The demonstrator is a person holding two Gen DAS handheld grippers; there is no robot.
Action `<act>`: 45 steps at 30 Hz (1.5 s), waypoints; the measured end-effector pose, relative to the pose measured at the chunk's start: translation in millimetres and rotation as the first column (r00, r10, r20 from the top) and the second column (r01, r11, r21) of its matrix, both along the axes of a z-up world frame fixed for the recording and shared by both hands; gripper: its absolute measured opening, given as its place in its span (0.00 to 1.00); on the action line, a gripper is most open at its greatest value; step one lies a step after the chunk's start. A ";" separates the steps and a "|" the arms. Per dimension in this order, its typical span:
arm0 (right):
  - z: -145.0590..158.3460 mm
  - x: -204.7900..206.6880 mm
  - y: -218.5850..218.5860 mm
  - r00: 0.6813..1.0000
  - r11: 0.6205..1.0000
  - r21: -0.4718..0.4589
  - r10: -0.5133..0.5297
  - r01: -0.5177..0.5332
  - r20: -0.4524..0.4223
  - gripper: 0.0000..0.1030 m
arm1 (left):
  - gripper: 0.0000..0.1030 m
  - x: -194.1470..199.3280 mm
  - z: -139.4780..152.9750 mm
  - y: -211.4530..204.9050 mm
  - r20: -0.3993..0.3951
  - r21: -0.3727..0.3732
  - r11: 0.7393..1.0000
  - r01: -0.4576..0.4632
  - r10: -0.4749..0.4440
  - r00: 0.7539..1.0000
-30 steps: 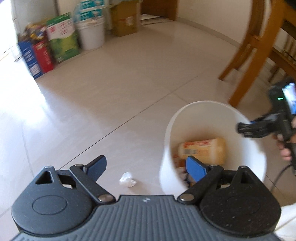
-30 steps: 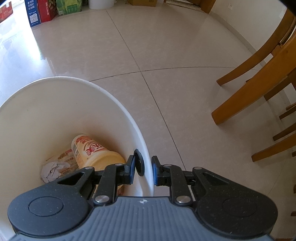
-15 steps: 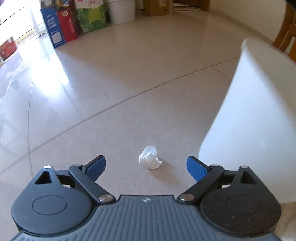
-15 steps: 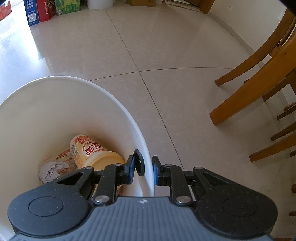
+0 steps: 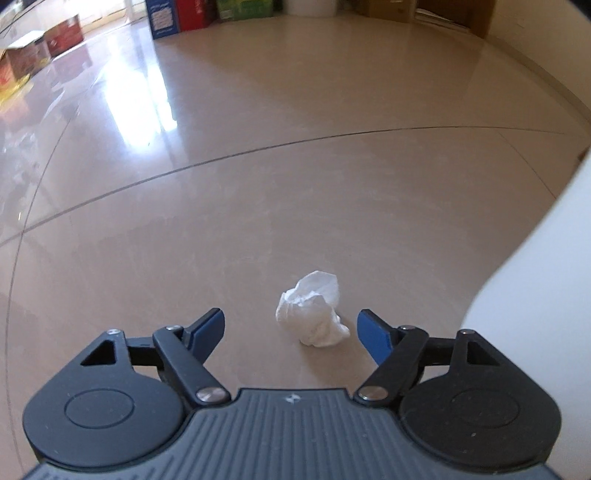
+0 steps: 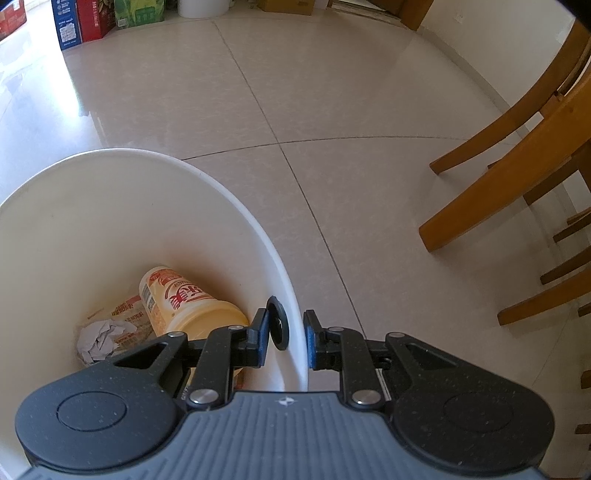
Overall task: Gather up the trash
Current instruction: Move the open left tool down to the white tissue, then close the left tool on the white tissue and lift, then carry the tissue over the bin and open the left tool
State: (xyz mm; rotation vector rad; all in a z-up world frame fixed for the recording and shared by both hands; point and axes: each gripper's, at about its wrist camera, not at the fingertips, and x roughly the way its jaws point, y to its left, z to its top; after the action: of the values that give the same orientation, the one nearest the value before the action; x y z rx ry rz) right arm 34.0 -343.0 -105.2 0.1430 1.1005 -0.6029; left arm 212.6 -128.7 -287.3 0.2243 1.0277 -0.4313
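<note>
Left tongs [image 5: 290, 325]: closing, crumpled tissue [image 5: 314, 314] lain between jaws, not yet gripped | Right tongs [image 6: 286, 338]: clenched on white bin [image 6: 255, 221] rim | Floor [image 5: 295, 166]: tiled

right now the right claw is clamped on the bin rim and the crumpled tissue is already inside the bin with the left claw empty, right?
Not quite: the left wrist view shows the crumpled tissue on the floor beside the bin, between the closing pads of the empty left claw. The right claw does clamp the rim.

- Glossy beige floor tiles [image 5: 295, 147] are reflecting bright light on the left.
- Colourful boxes [image 6: 85, 22] are standing along the far wall.
- Wooden chair legs [image 6: 498, 192] are slanting at right.
</note>
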 end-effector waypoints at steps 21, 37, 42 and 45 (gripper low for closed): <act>-0.5 0.5 1.4 1.000 1.000 -0.004 0.000 0.000 -0.004 0.22 | 0.27 3.6 -16.2 2.2 -0.022 0.011 1.000 -0.014 0.015 1.000; -1.5 2.2 4.4 1.000 1.000 -0.020 0.003 -0.003 -0.012 0.23 | 0.20 -7.9 56.3 32.1 -0.026 0.031 0.990 0.136 -0.136 0.990; -1.7 2.1 6.4 1.000 1.000 -0.029 0.008 -0.009 -0.012 0.23 | 0.20 -18.1 108.5 36.7 -0.046 0.009 0.976 0.216 -0.215 0.975; -1.8 1.8 7.3 1.000 0.999 -0.033 0.011 -0.011 -0.012 0.23 | 0.20 -24.2 148.4 36.2 -0.055 -0.020 0.963 0.267 -0.268 0.962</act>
State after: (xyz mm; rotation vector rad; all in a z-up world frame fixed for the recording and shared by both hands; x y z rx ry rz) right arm 35.8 -335.8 -107.0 0.1050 1.1018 -0.6120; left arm 188.4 -92.5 -138.9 0.3440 1.0542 -0.6921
